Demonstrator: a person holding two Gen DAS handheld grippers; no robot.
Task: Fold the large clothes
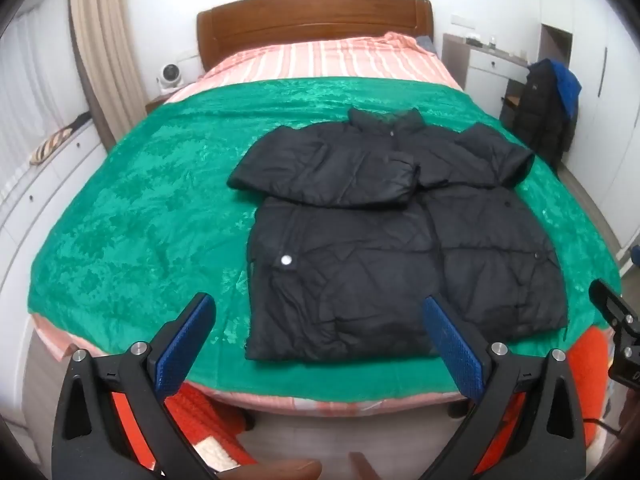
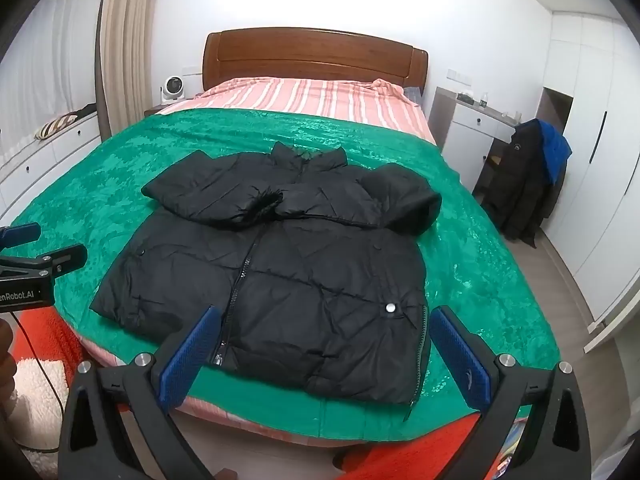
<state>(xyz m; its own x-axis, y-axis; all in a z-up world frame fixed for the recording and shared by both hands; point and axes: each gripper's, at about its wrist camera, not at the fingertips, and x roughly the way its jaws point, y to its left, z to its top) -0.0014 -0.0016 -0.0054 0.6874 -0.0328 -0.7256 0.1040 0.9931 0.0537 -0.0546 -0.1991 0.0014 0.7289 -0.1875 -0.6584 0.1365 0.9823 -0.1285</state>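
Note:
A black puffer jacket (image 1: 384, 248) (image 2: 280, 272) lies flat on the green blanket (image 1: 152, 208) (image 2: 480, 248), collar toward the headboard, both sleeves folded across its chest. My left gripper (image 1: 320, 308) hovers wide open above the bed's foot, short of the jacket's hem. My right gripper (image 2: 326, 320) is open as well, held over the hem near the zipper and a white snap. Nothing sits between either pair of blue pads. The left gripper's body (image 2: 28, 268) shows at the right wrist view's left edge, and the right gripper's body (image 1: 616, 328) at the left wrist view's right edge.
The bed has a wooden headboard (image 1: 316, 20) and a pink striped sheet (image 2: 304, 96). A dark coat with blue lining (image 2: 528, 176) hangs on a chair by white cupboards at the right. Orange rug (image 2: 420, 456) covers the floor at the bed's foot. A small fan (image 2: 174, 88) stands left of the headboard.

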